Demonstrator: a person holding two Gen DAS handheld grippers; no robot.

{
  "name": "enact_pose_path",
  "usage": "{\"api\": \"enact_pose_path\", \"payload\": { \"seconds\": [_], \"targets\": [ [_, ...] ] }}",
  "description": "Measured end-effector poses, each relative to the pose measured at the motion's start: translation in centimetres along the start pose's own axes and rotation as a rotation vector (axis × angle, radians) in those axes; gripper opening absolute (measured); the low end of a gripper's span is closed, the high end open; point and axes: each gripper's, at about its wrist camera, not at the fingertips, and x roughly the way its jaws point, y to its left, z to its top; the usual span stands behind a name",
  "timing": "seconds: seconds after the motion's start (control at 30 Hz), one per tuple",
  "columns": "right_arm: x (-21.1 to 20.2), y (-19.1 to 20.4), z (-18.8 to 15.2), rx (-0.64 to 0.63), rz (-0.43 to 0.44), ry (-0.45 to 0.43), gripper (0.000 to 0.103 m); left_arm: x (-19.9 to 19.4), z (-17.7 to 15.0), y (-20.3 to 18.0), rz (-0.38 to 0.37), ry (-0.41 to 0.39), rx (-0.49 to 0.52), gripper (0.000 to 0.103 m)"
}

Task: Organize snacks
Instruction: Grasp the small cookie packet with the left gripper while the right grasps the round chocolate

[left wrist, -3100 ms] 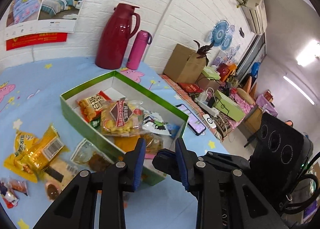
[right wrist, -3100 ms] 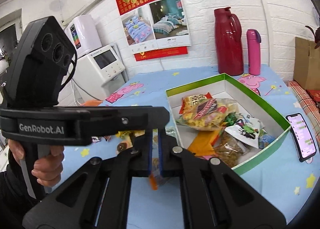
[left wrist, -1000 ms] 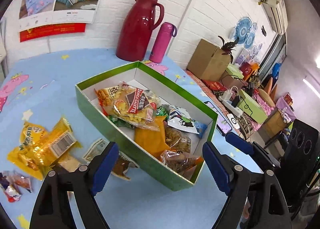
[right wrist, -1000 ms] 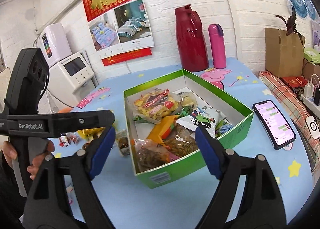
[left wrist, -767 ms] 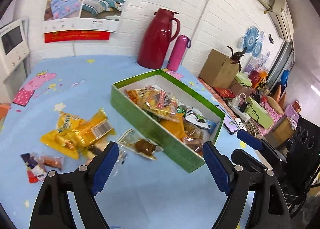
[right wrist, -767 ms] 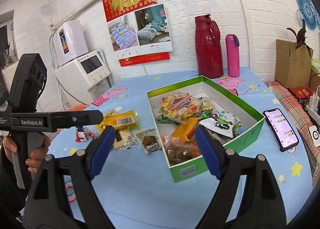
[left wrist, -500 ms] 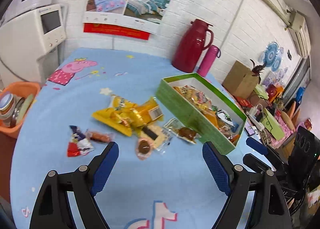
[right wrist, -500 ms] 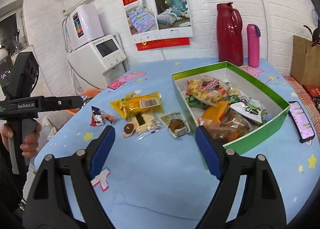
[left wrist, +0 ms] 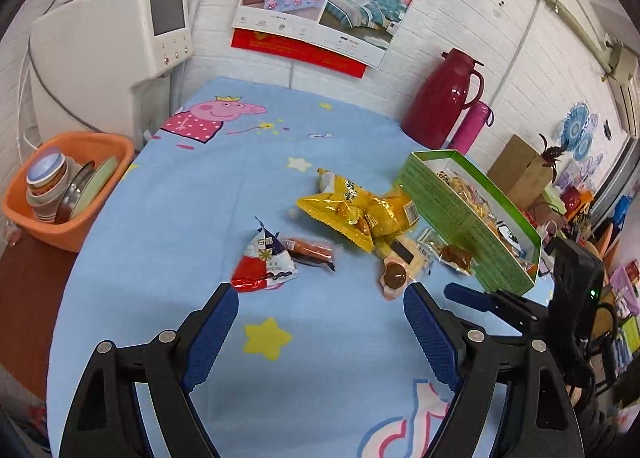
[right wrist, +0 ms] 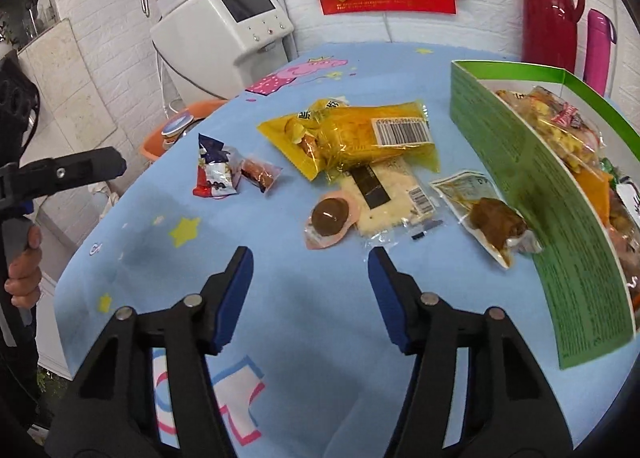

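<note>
Right wrist: right hand-held gripper (right wrist: pixel 310 272) wide, empty, near egg pack (right wrist: pixel 330 218); left hand-held gripper (left wrist: pixel 320 314) wide, empty.

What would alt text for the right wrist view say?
An open hand-held gripper hovers over a blue tablecloth before loose snacks: a brown round sweet, a yellow bag, and a red-and-blue packet. A green box of snacks stands to the right.

Beside the matt green cardboard box (right wrist: pixel 532 178), glossy crinkled yellow plastic snack bags (right wrist: pixel 352 138) and clear shiny wrappers (right wrist: pixel 476 206) lie on a smooth pale-blue printed tablecloth (right wrist: pixel 312 322) with a soft sheen.
</note>
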Motion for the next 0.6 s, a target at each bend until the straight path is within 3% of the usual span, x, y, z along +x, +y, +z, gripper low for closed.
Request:
{"api": "enact_pose_path", "payload": {
  "seconds": [0.13, 0.23, 0.3, 0.5, 0.6],
  "targets": [
    [2.6, 0.0, 1.4, -0.021, -0.038, 0.018, 0.058, 1.8, -0.4, -0.8, -0.016, 0.028, 0.078, 0.085],
    [4.0, 0.1, 2.1, -0.043, -0.061, 0.018, 0.052, 4.4, -0.5, -1.2, -0.068, 0.088, 0.055, 0.083],
    [4.2, 0.3, 2.3, -0.074, -0.085, 0.023, 0.032, 6.4, -0.4, -0.8, -0.096, 0.119, 0.005, 0.083],
    [3.1, 0.2, 1.0, -0.098, -0.040, 0.050, 0.030, 10.4, 1.0, 1.2, -0.086, 0.138, -0.178, 0.082],
    [2.4, 0.0, 0.2, -0.086, -0.015, 0.055, 0.030, 11.5, 1.7, 1.5, -0.047, 0.143, -0.202, 0.081]
  ]
}}
